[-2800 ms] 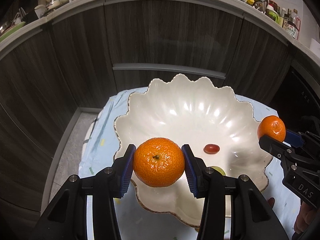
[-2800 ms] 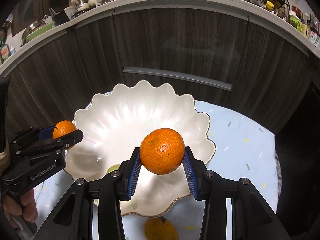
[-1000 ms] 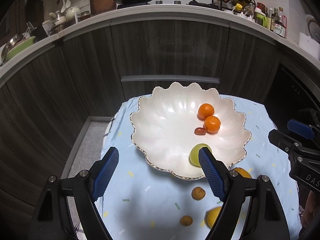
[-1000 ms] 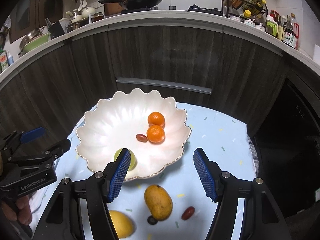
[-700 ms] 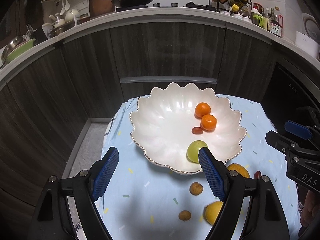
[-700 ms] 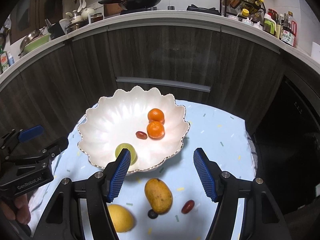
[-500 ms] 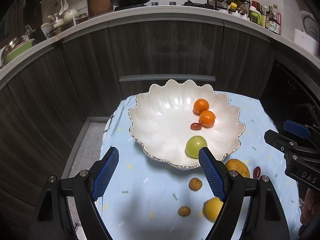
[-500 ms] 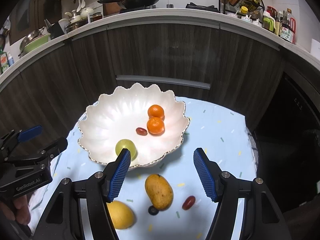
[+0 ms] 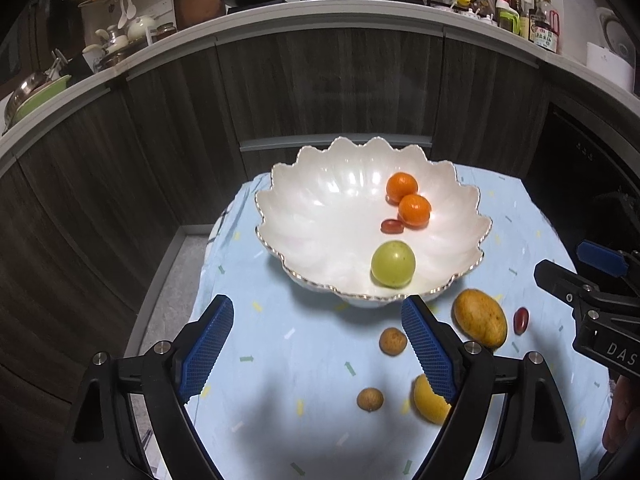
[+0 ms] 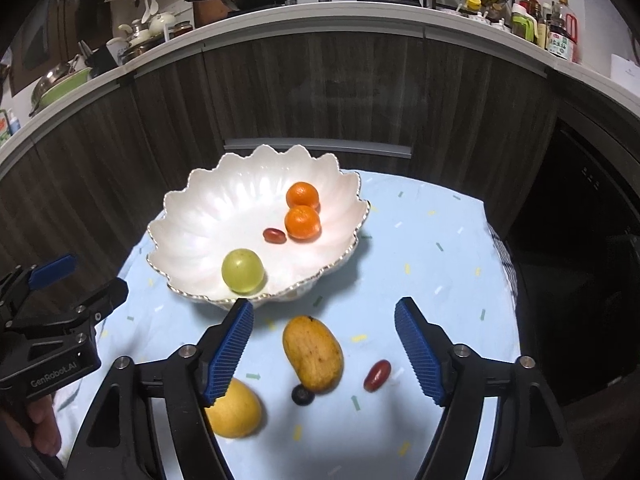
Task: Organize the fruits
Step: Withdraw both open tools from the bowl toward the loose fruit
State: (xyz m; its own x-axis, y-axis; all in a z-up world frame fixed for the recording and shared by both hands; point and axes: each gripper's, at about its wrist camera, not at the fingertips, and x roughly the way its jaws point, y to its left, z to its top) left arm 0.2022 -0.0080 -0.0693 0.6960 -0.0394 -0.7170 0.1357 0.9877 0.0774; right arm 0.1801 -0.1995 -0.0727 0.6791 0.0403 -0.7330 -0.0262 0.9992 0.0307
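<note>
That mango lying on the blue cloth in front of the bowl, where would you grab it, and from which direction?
Grip the mango across its narrow middle, coming straight down from above with the open right hand-held gripper. It lies flat with its long axis running toward the bowl, so its rounded sides face the two pads. A blueberry touches its near end, so stay clear of that tip.

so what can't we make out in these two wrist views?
- Lemon: left wrist view, partly behind the left hand-held gripper's finger; in the right wrist view a finger overlaps it too.
- Blueberry: right wrist view only, tucked against the mango; absent from the left view.
- Counter bottle labels: too small.
</note>
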